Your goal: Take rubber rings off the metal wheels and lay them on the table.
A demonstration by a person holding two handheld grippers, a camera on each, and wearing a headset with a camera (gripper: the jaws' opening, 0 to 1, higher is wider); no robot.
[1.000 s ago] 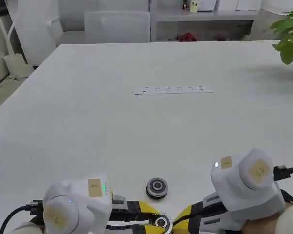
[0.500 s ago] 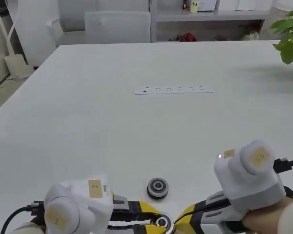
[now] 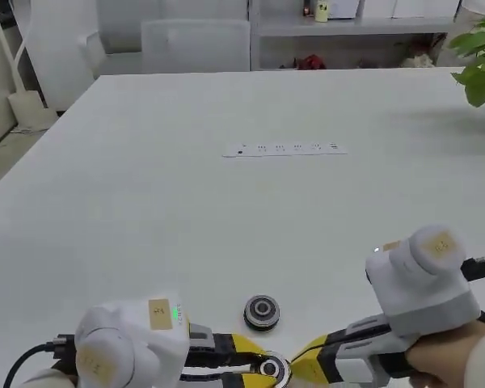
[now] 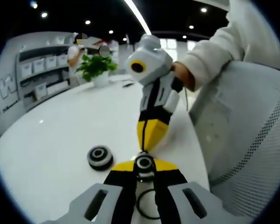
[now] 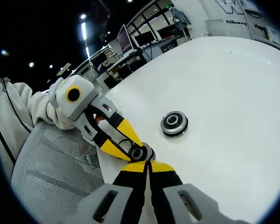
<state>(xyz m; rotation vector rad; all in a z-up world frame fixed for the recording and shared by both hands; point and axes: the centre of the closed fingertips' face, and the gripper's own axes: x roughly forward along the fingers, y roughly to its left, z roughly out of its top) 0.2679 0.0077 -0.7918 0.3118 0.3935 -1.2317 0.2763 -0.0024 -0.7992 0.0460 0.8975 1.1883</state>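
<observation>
Head view taken first: how much of the job can be judged done?

Little, it is judged. The white counter is seen with a power strip lying well beyond the work. At the near edge the left tool and the right tool are brought tip to tip at a held wheel. A free wheel stands just beyond them, apart from both. Its dark outer band is judged to be a rubber ring not yet taken off, so at least that one is left to do.

How are the tools set?

The left tool is clamped on the held wheel, which is made plain in the left gripper view. The right tool's jaws are drawn together with barely a slit between them, and their tips are set against that wheel's rim. Whether rubber is pinched there cannot be told.

What is given by one view and withheld by another?

In the left gripper view a black loop is seen between the left tool's jaws, behind the held wheel. It is taken to be a rubber ring, though whether it lies free on the counter or is hooked to the wheel cannot be told. In the right gripper view that spot is covered by the tools, but the free wheel's steel hub and dark band are shown more sharply. The spacing of everything on the counter is best read from the head view.
</observation>
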